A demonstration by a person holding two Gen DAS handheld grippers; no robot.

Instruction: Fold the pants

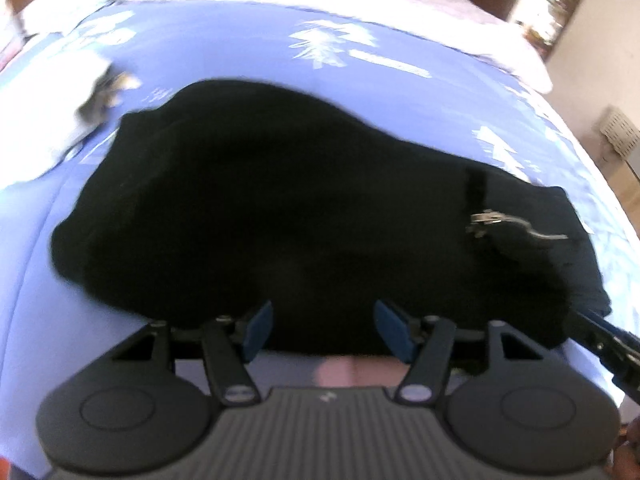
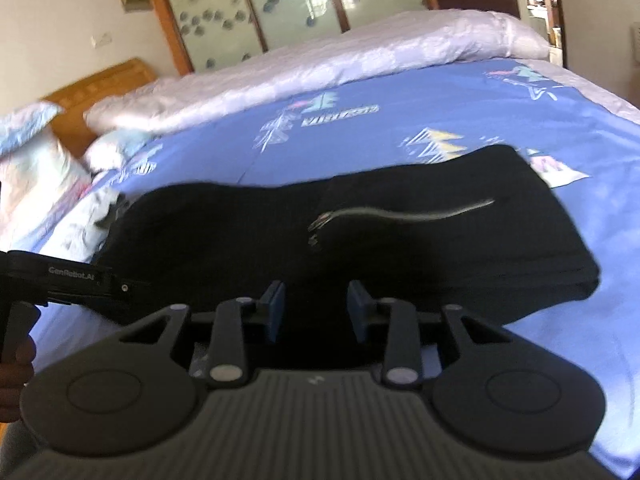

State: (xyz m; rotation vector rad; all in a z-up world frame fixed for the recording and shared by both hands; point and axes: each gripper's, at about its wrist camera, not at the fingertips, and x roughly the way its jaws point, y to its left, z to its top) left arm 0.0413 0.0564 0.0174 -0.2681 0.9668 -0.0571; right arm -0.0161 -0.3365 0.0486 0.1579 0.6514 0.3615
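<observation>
Black pants (image 1: 280, 208) lie folded into a wide bundle on a blue printed bedsheet (image 1: 224, 52); a silver zipper (image 1: 516, 226) shows near their right end. My left gripper (image 1: 324, 330) is open and empty at the pants' near edge. In the right wrist view the pants (image 2: 400, 248) and their zipper (image 2: 400, 213) lie just ahead. My right gripper (image 2: 316, 310) is open and empty over their near edge. The left gripper's body (image 2: 60, 276) shows at the left of that view, and the right gripper's body (image 1: 608, 344) at the right of the left wrist view.
A white-grey quilt (image 2: 320, 68) lies bunched along the far side of the bed. Pillows (image 2: 28, 152) and a wooden headboard (image 2: 100, 84) are at the left. Light cloth (image 1: 68, 92) lies left of the pants. A wardrobe with glass doors (image 2: 260, 0) stands behind.
</observation>
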